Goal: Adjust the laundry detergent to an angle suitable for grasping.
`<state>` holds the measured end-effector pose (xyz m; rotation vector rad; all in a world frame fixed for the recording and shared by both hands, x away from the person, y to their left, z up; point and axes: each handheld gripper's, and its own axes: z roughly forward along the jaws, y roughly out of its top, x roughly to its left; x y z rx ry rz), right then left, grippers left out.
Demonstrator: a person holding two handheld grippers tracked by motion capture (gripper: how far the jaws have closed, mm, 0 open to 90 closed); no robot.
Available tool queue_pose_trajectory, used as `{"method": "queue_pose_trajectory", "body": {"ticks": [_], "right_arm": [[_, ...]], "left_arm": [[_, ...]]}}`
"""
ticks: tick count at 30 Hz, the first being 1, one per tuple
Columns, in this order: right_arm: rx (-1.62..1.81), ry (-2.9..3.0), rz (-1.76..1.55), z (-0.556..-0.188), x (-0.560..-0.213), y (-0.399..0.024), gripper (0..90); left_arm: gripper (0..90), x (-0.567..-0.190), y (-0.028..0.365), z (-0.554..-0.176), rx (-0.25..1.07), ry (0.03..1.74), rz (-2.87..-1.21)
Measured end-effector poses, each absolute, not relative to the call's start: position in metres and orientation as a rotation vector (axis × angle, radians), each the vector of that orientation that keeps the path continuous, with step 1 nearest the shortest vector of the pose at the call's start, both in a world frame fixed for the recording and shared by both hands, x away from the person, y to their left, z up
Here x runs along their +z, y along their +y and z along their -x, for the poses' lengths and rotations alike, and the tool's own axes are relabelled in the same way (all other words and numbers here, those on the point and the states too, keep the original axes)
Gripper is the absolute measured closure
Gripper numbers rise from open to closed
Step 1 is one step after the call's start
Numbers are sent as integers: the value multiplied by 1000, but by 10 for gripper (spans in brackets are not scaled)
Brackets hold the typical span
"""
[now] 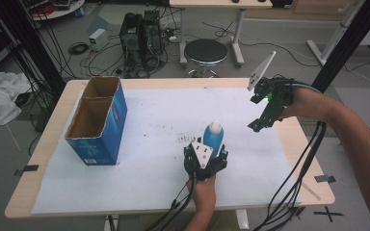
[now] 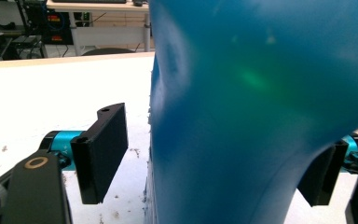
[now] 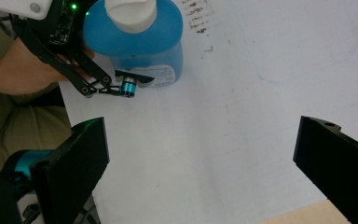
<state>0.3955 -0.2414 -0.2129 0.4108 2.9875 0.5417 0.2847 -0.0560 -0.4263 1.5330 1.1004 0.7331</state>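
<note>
Blue bottle (image 1: 213, 138) with a white cap stands upright on the white sheet (image 1: 139, 139) that covers the wooden table (image 1: 53, 120), in the near middle of the high view. The left gripper (image 1: 208, 155) sits low at the bottle's near side, its jaws set on either side of the bottle's base. The right gripper (image 1: 256, 126) hangs in the air well to the right of the bottle, tilted down toward the sheet, with nothing in it. An open blue cardboard box (image 1: 99, 120) with two compartments stands far off at the left of the table. A round black stool (image 1: 205, 52) stands on the floor beyond the far edge.

In the left gripper view the bottle (image 2: 256, 112) looms very close between the two black jaws. The left jaw stands clear of the bottle's wall with a strip of white sheet showing between them; the right jaw is half hidden behind the bottle, so contact there cannot be told. No grip shows.

In the right gripper view the right gripper's (image 3: 200, 161) own jaws stand wide apart over bare sheet, holding nothing. Farther off, at the upper left, the bottle (image 3: 137, 35) stands with the left gripper (image 3: 121, 74) against it, one jaw tip by the label at its base.
</note>
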Motion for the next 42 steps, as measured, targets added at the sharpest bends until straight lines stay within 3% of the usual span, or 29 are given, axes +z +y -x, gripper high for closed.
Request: {"method": "queue_pose_trajectory", "body": {"ticks": [16, 42], "right_arm": [[545, 2982, -404, -395, -213, -241, 23], [542, 2983, -401, -396, -215, -241, 23]], "left_arm": [[330, -425, -56, -284, 727, 1084, -1533], [430, -421, -49, -286, 728, 1079, -1535]]}}
